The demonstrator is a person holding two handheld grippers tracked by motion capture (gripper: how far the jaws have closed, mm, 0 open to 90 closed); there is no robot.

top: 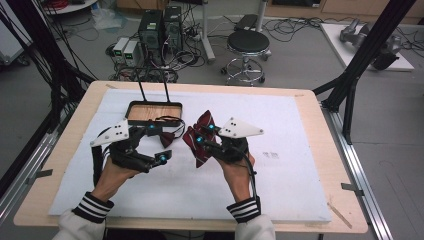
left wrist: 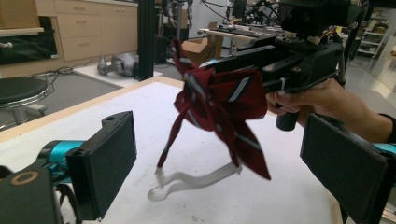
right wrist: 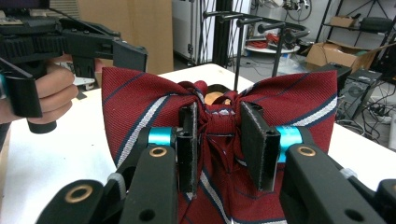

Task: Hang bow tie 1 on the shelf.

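Observation:
A dark red bow tie [top: 199, 149] with white and navy stripes hangs just above the white mat. My right gripper [top: 204, 134] is shut on it. In the right gripper view its jaws pinch the knot of the bow tie [right wrist: 140, 112], and the wings spread to both sides of the right gripper [right wrist: 217, 135]. My left gripper [top: 157, 144] stands open just left of the tie, touching nothing. In the left gripper view the bow tie [left wrist: 219, 100] dangles ahead of the open left gripper [left wrist: 219, 140]. A thin strap with a white band [left wrist: 196, 179] trails down from it to the mat.
A shallow wooden tray [top: 150, 113] in a black frame with two upright rods stands behind the grippers. The white mat [top: 280, 130] covers most of the wooden table [top: 310, 100]. A black stool [top: 247, 45] and computer towers [top: 160, 27] stand on the floor beyond.

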